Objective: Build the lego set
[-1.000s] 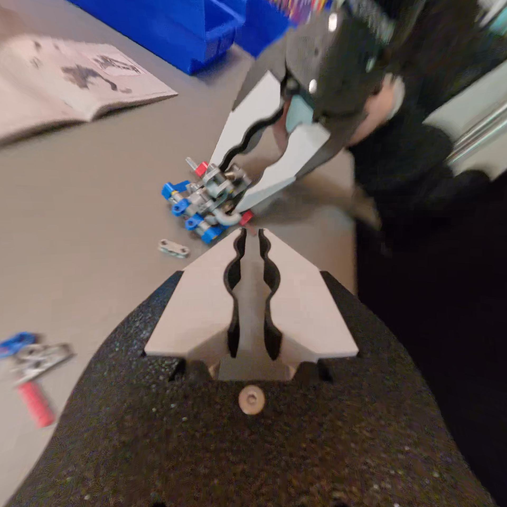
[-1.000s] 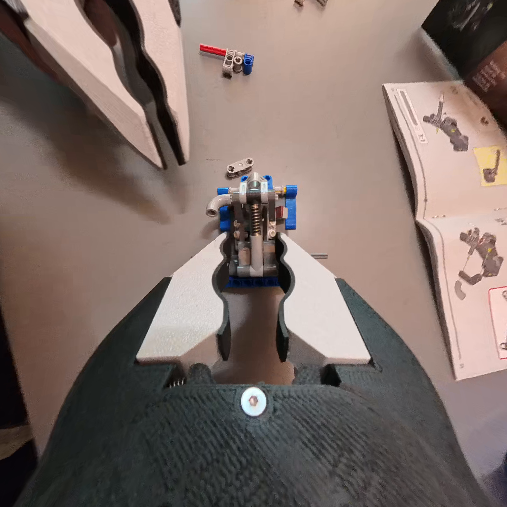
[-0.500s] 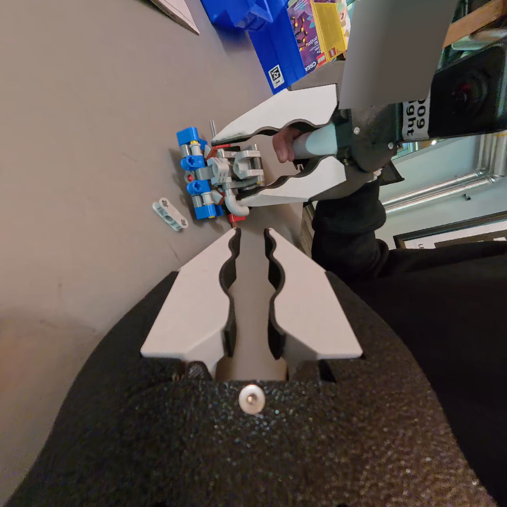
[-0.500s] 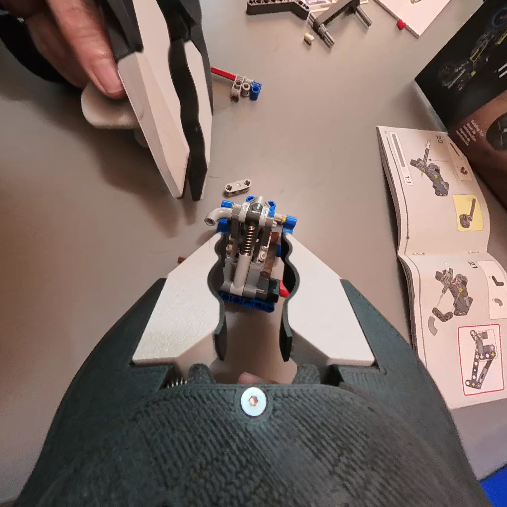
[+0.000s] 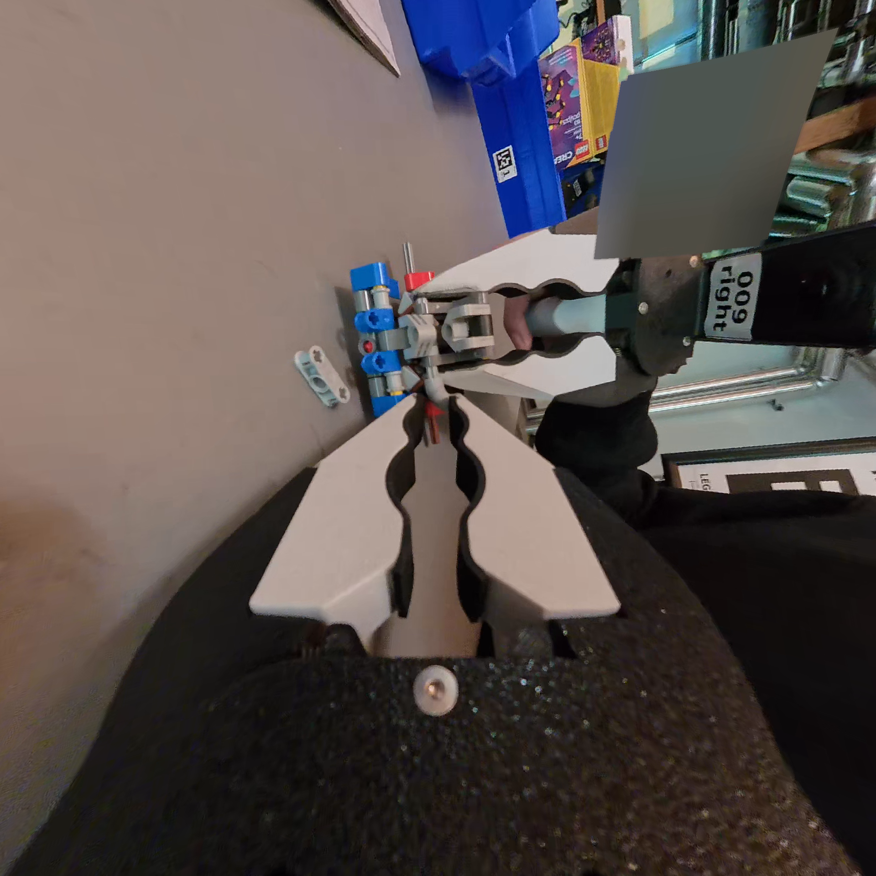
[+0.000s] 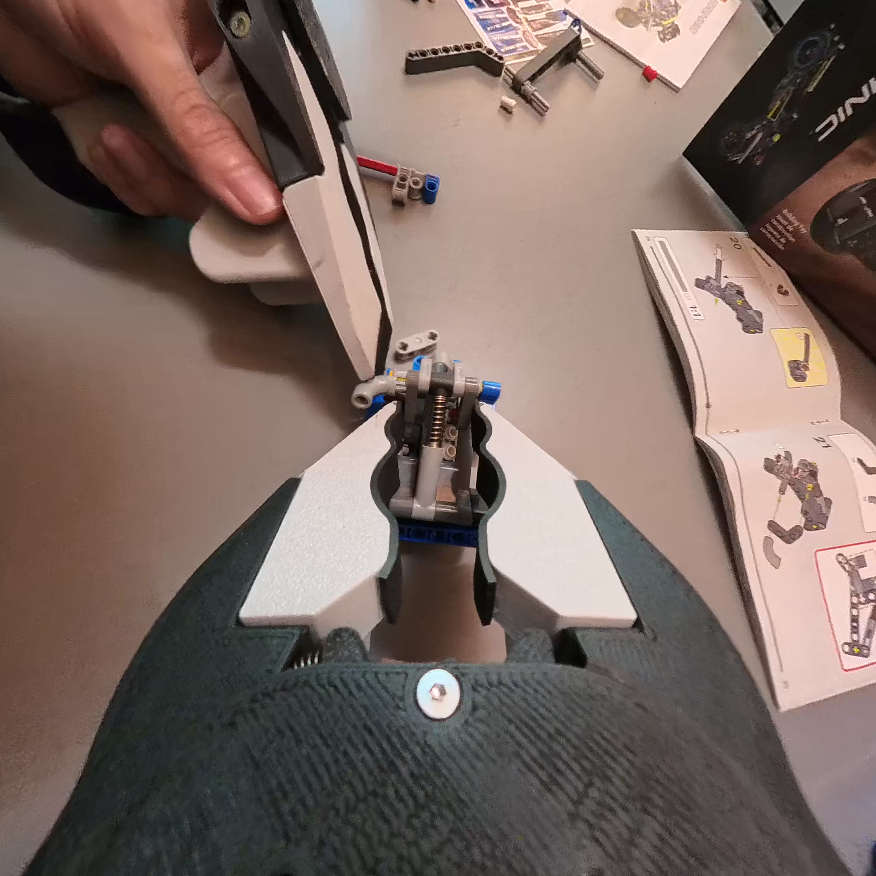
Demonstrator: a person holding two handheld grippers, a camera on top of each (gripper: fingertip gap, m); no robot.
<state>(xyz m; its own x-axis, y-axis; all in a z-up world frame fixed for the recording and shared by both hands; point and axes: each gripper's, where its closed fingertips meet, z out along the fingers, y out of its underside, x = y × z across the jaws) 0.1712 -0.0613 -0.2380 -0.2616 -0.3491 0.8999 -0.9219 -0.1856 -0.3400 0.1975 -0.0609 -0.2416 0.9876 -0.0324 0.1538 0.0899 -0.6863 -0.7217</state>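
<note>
A smooth grey tabletop (image 6: 545,294) carries an open white paper instruction booklet (image 6: 758,450), a black cardboard box (image 6: 806,118), a small light-grey two-hole plastic link (image 6: 418,342), a red axle with grey and blue connectors (image 6: 407,179), a dark angled beam (image 6: 452,57) and blue plastic bins (image 5: 502,118).

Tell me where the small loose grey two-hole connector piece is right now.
The grey connector lies flat on the table, just beyond the brick assembly held by the right gripper, beside the left gripper's fingertips.
</note>
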